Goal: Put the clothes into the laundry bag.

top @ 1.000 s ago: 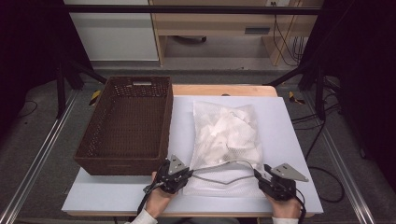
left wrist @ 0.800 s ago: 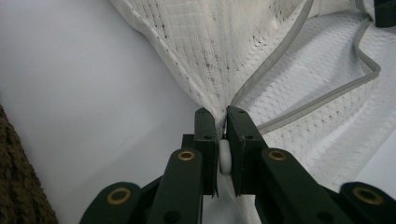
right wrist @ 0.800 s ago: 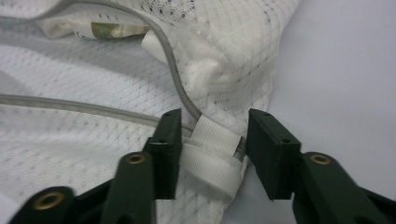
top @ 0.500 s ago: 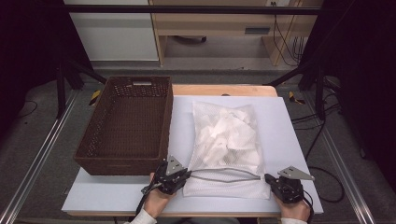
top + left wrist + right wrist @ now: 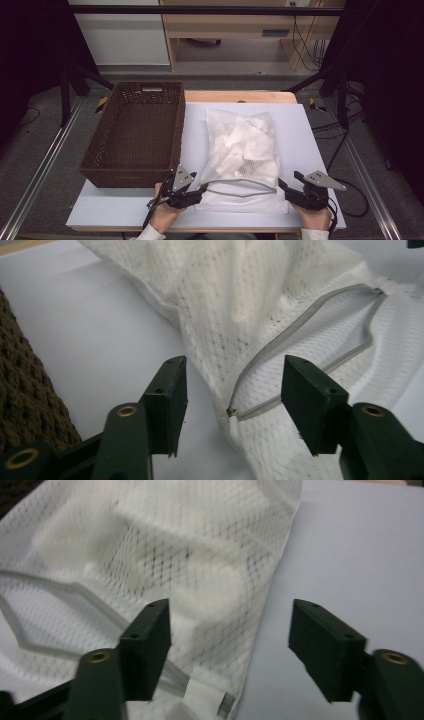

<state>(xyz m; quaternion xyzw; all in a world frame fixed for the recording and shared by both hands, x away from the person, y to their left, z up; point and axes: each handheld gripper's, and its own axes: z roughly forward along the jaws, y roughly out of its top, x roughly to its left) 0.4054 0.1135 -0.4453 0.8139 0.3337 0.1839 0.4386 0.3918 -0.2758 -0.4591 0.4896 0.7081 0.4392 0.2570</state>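
Mesh bag [image 5: 243, 150] contents indistinct white lumps; bag cut off by both gripper-view edges.

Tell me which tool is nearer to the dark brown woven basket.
The left tool is nearer: it sits just below the near right corner of the dark brown woven basket. The right tool is beyond the white mesh bag, at its far corner.

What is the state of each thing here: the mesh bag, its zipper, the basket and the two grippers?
Mesh bag: lying flat on the table, white items inside.
Zipper: open, gaping at the near end.
Basket: upright, empty.
Left gripper: open, jaws just opened, at the zipper's end.
Right gripper: open, jaws just opened, bag's corner between them, unpressed.
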